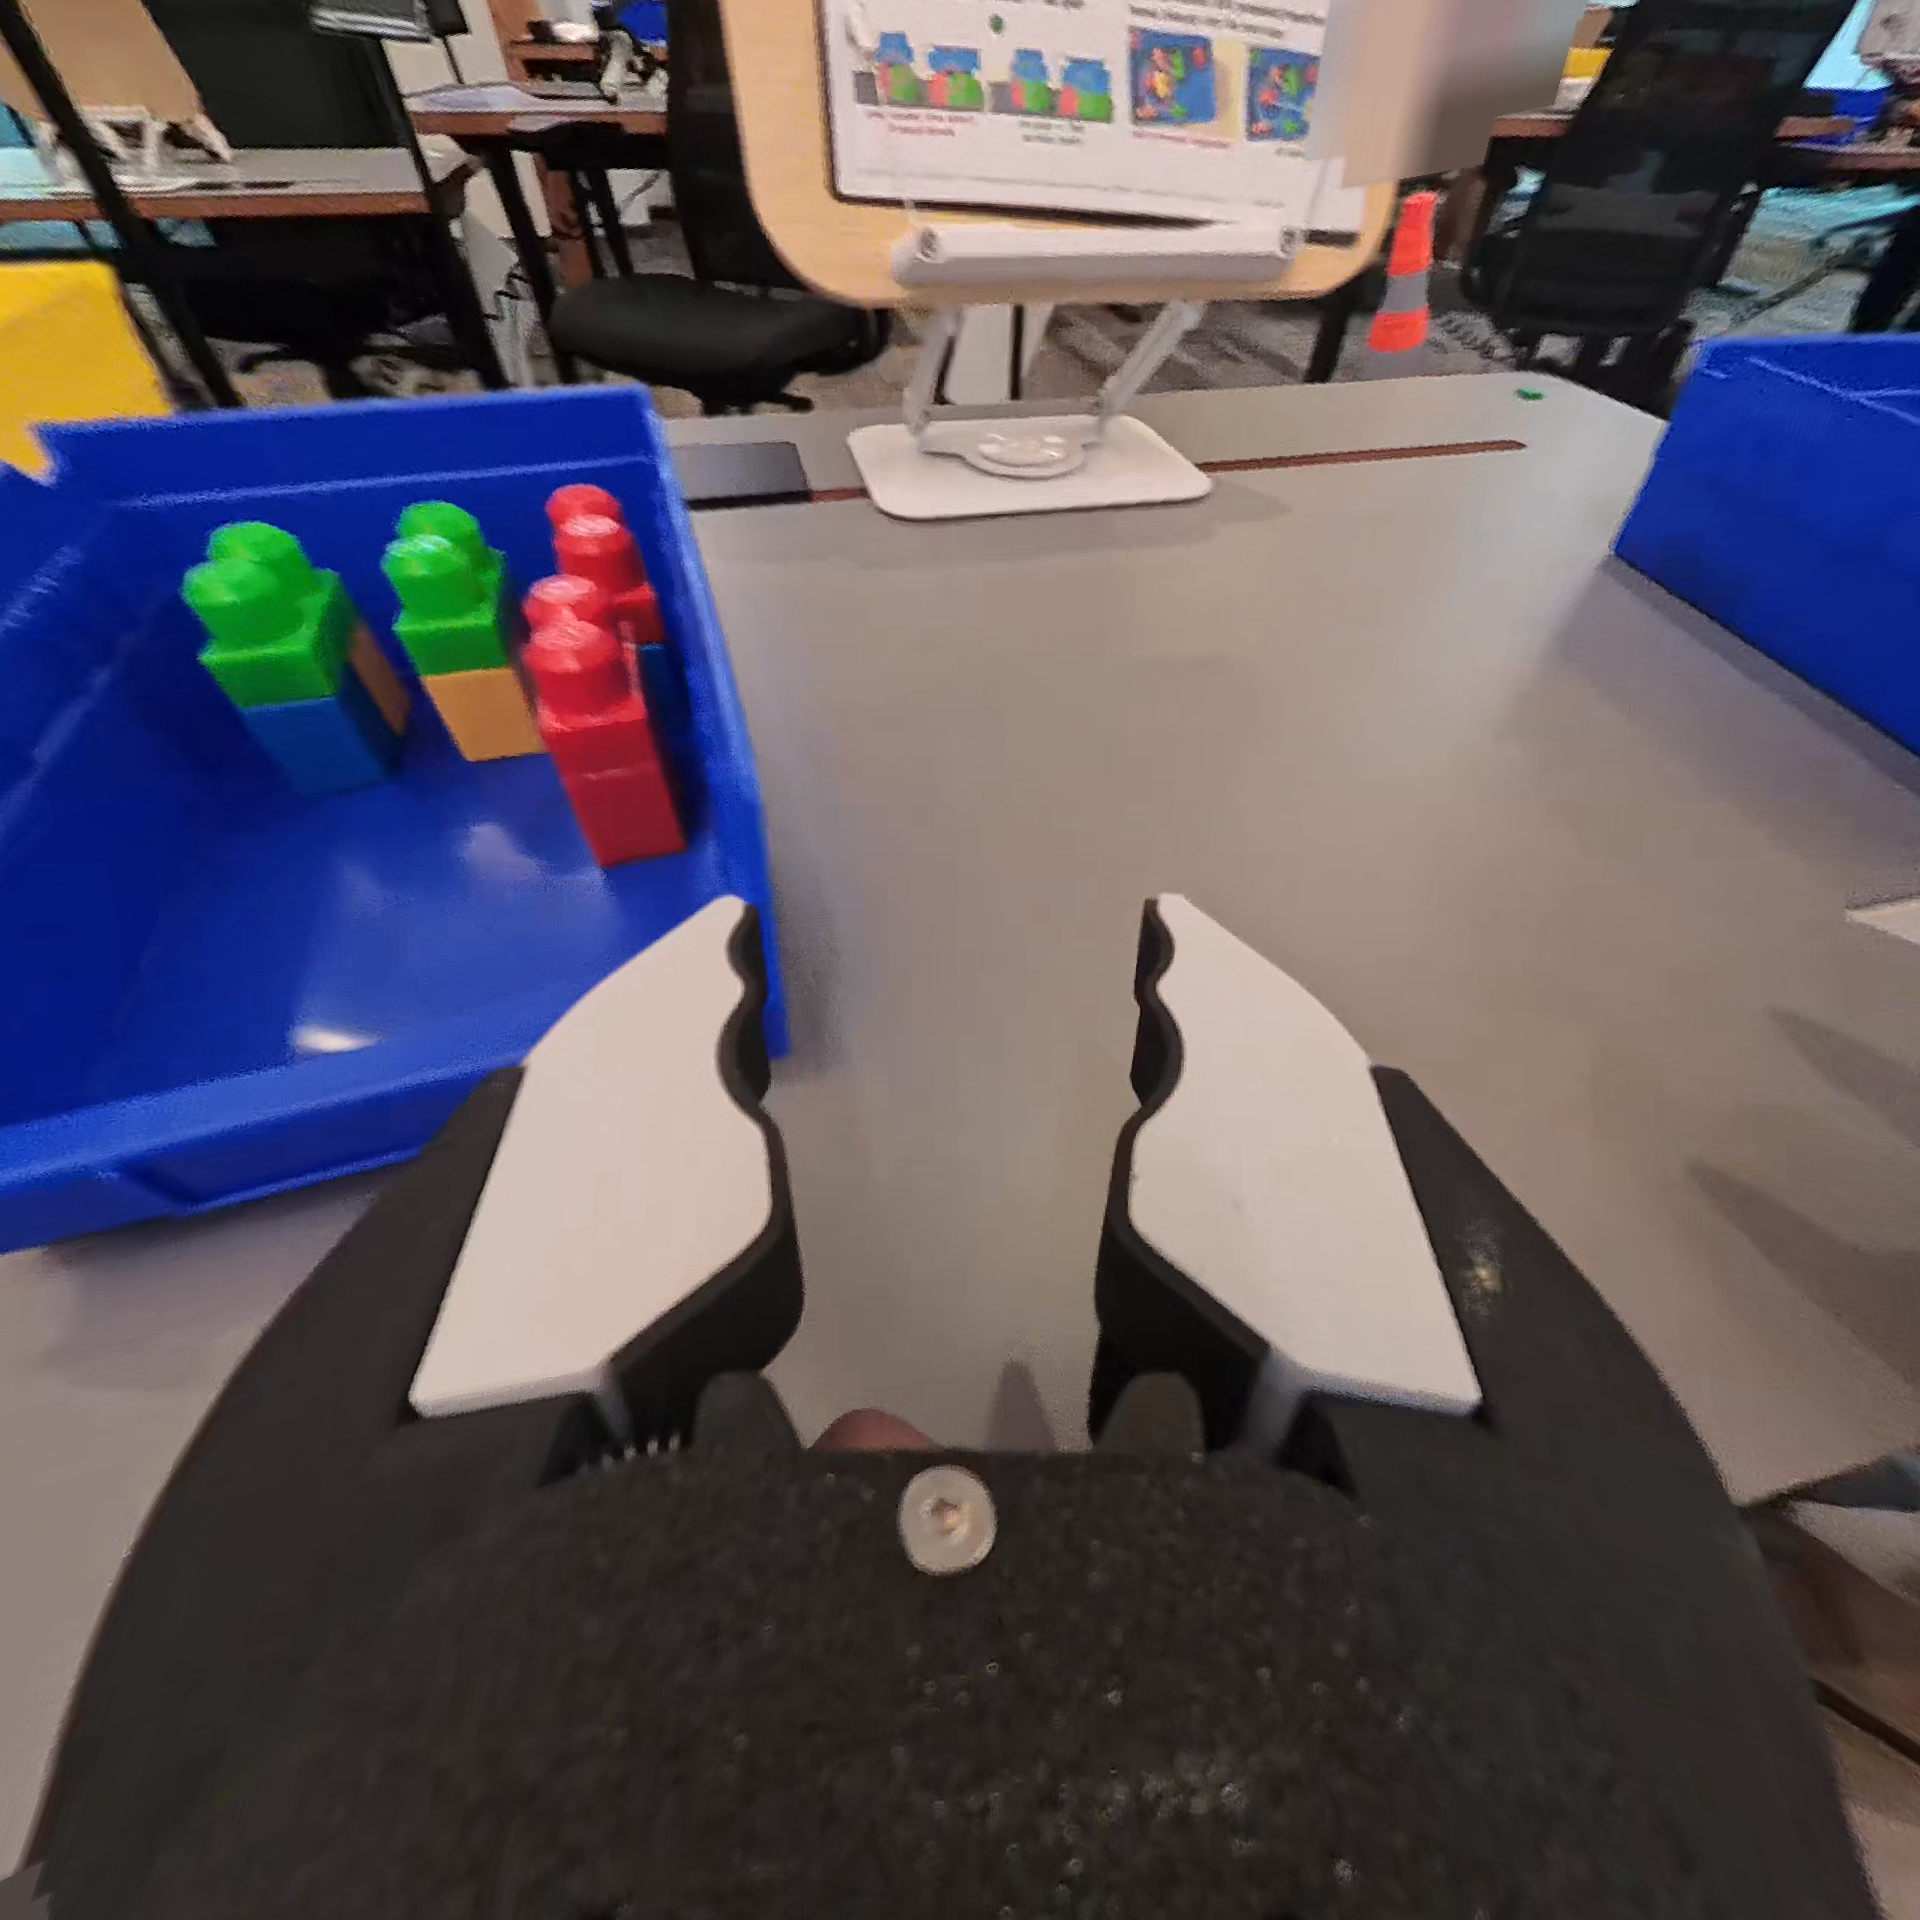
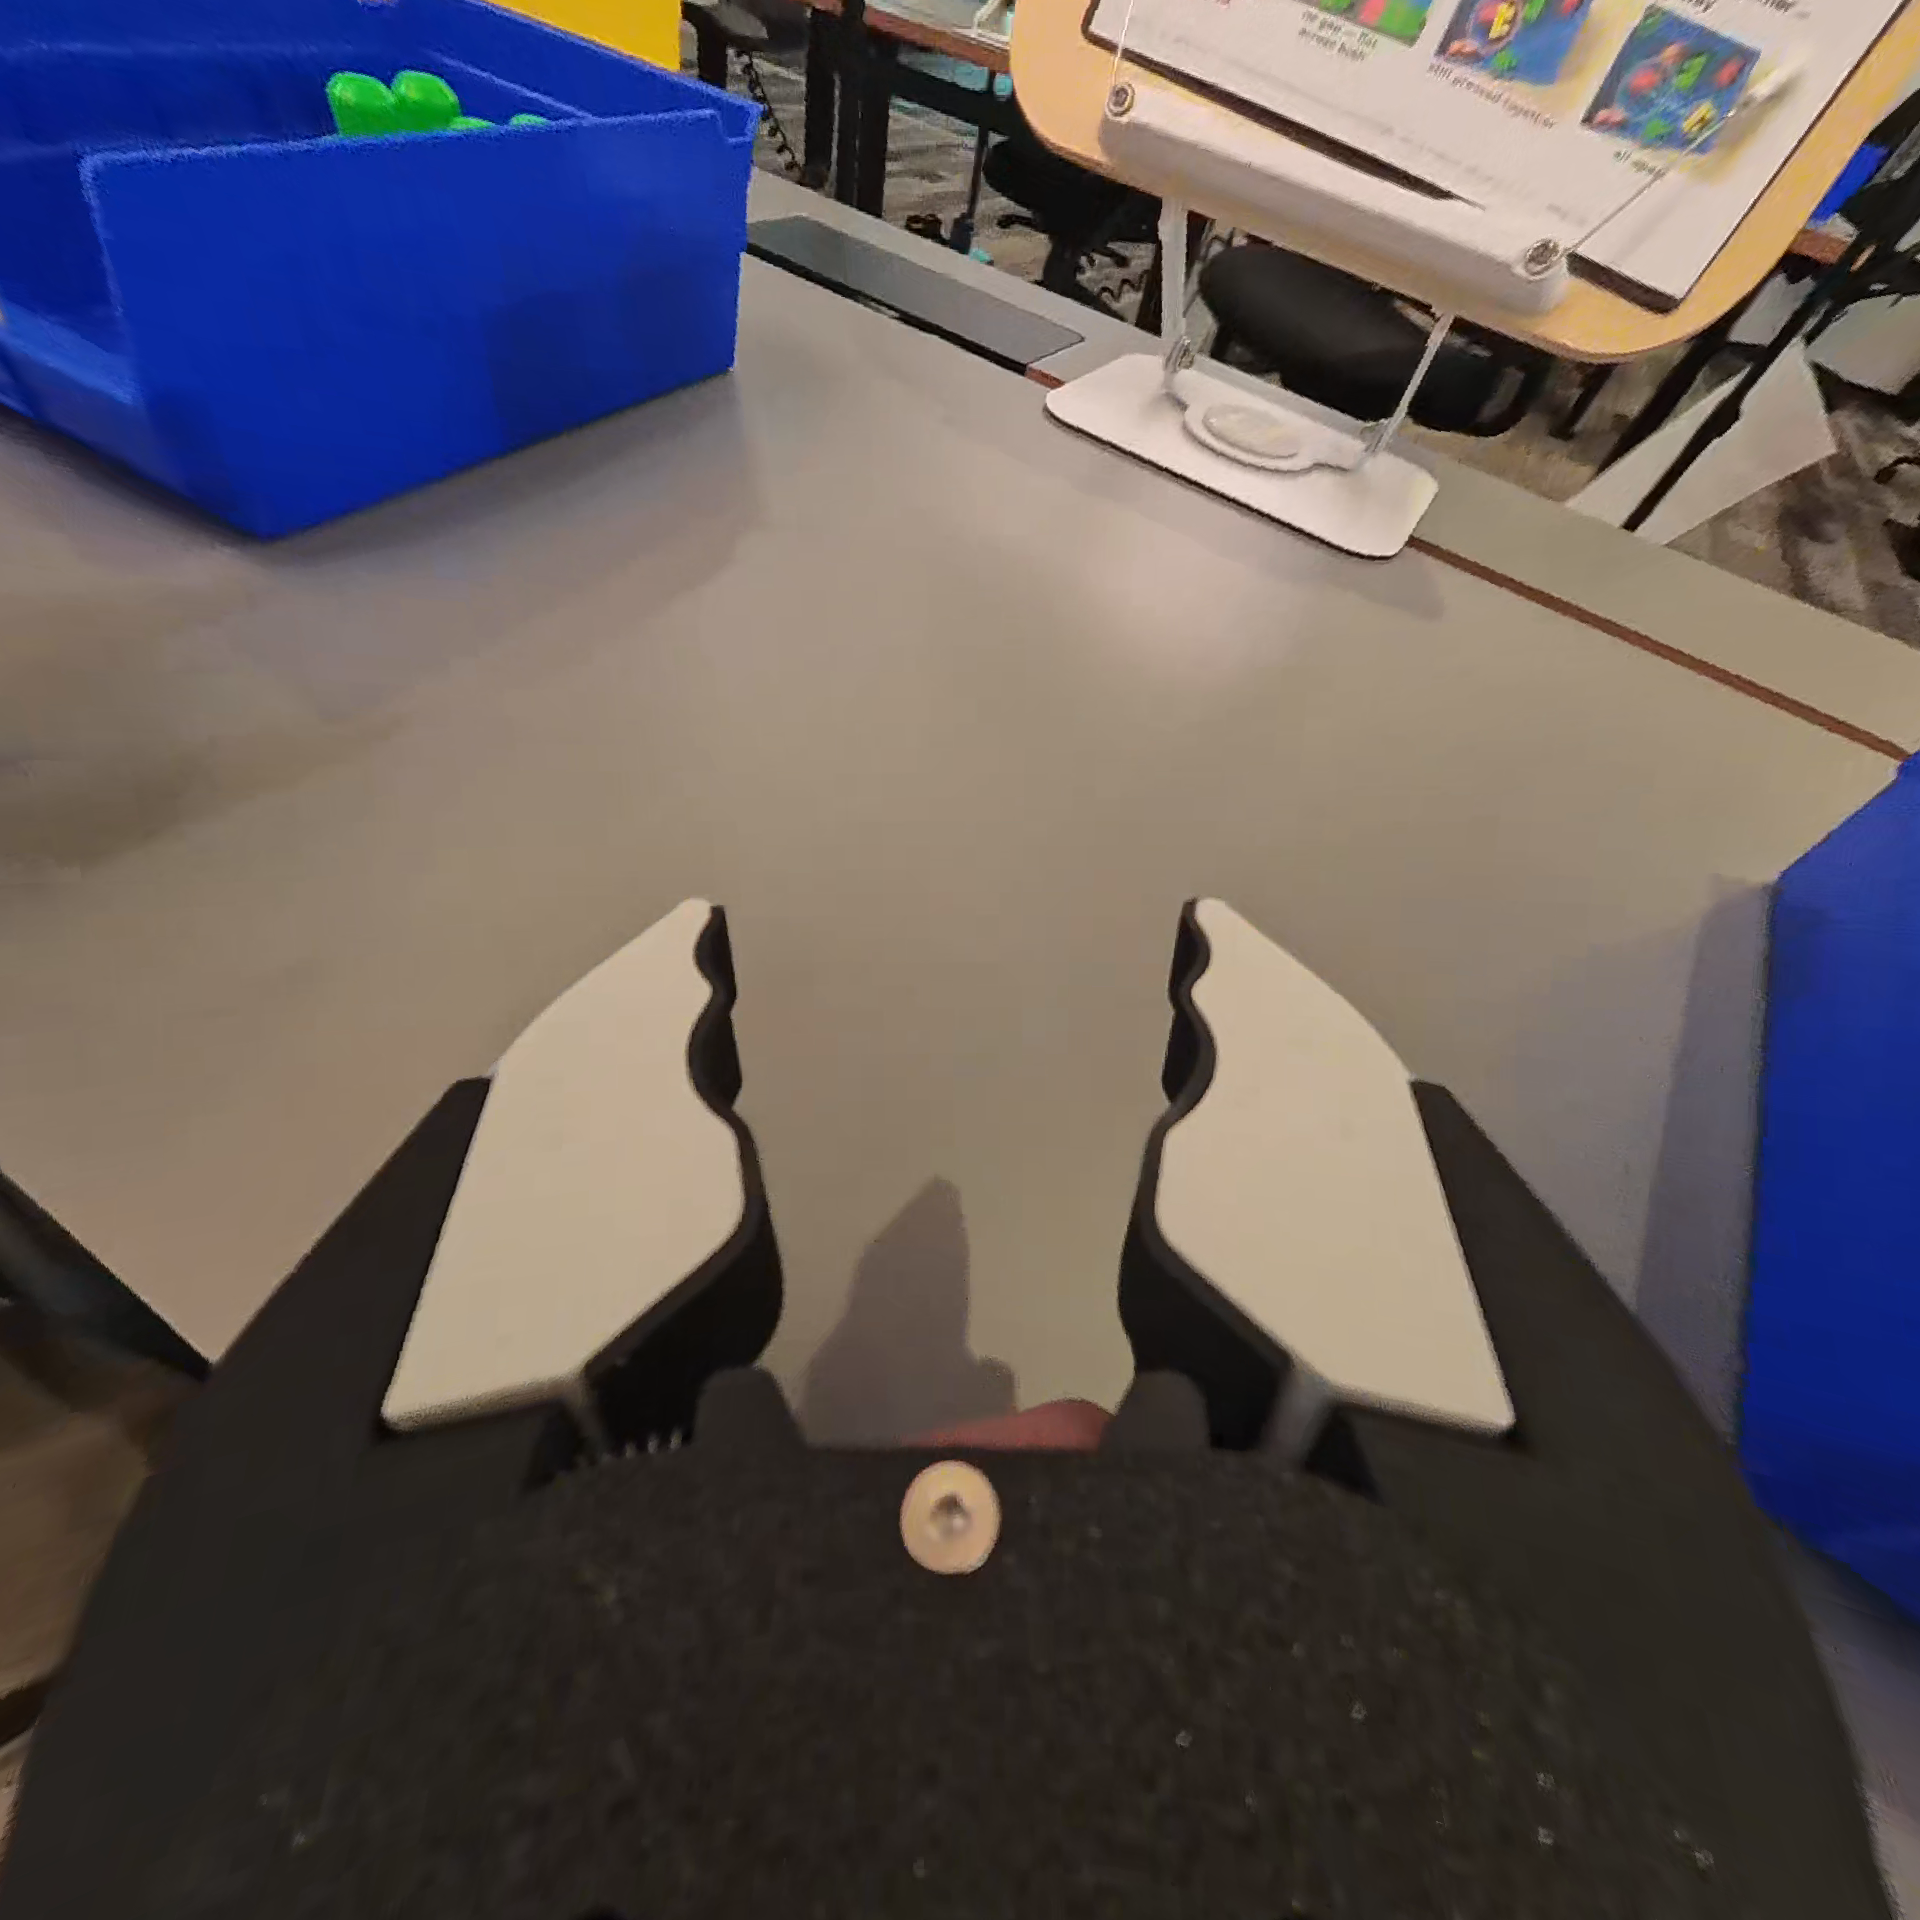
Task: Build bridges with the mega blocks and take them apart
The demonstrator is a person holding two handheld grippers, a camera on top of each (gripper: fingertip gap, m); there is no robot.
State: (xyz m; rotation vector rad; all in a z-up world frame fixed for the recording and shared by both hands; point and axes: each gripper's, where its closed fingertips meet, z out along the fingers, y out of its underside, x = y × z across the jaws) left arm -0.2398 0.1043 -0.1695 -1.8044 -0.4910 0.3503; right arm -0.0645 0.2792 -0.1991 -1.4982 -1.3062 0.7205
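A blue bin (image 1: 312, 1101) on the left of the grey table holds several upright block stacks: green on blue (image 1: 286, 655), green on orange (image 1: 457, 634), and red stacks (image 1: 603, 717). My left gripper (image 1: 945, 914) is open and empty, over bare table just right of the bin's near corner. My right gripper (image 2: 951, 914) is open and empty over bare table. In the right wrist view the same bin (image 2: 416, 312) is far left, with green block tops (image 2: 390, 104) showing above its wall.
A second blue bin (image 1: 1787, 530) stands at the right; it also shows in the right wrist view (image 2: 1839, 1195), close to my right gripper. A white stand (image 1: 1029, 468) holds an instruction board (image 1: 1070, 125) at the table's back edge. Chairs and desks lie beyond.
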